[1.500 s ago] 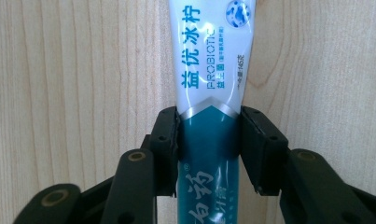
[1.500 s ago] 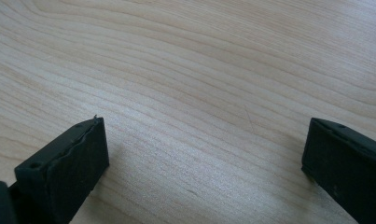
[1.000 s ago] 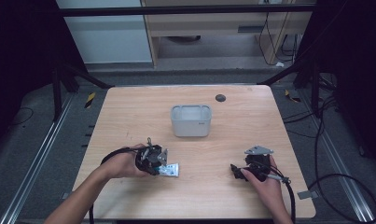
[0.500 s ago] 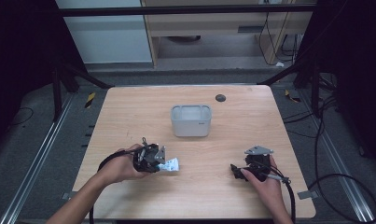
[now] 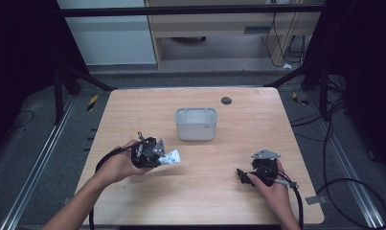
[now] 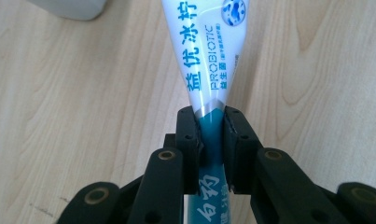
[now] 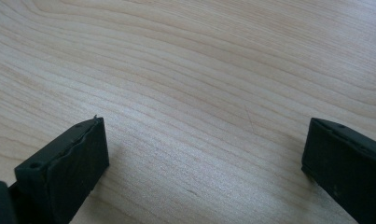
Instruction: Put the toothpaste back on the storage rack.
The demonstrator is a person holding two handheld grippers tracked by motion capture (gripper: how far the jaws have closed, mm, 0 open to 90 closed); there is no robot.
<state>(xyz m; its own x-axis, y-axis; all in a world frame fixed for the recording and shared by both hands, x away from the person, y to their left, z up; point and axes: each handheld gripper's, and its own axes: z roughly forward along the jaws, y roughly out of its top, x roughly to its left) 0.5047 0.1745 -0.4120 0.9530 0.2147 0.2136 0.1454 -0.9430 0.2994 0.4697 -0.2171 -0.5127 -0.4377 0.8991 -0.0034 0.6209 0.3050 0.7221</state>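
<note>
Left gripper (image 6: 210, 135) clamps the toothpaste tube (image 6: 209, 56)!
Tube sits pinched by its teal end over the wooden table (image 5: 133, 110), near the grey tub (image 5: 196, 123); right gripper (image 7: 204, 158) rests wide open, holding nothing.

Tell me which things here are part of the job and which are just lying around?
Part of the job: the toothpaste tube pinched in the left tongs; probably the grey tub.

Just lying around: the small dark disc; the open right tongs, holding nothing.

Grey tub (image 5: 196, 123) mid-table (image 5: 257, 120); small dark disc (image 5: 226, 100) behind it.
</note>
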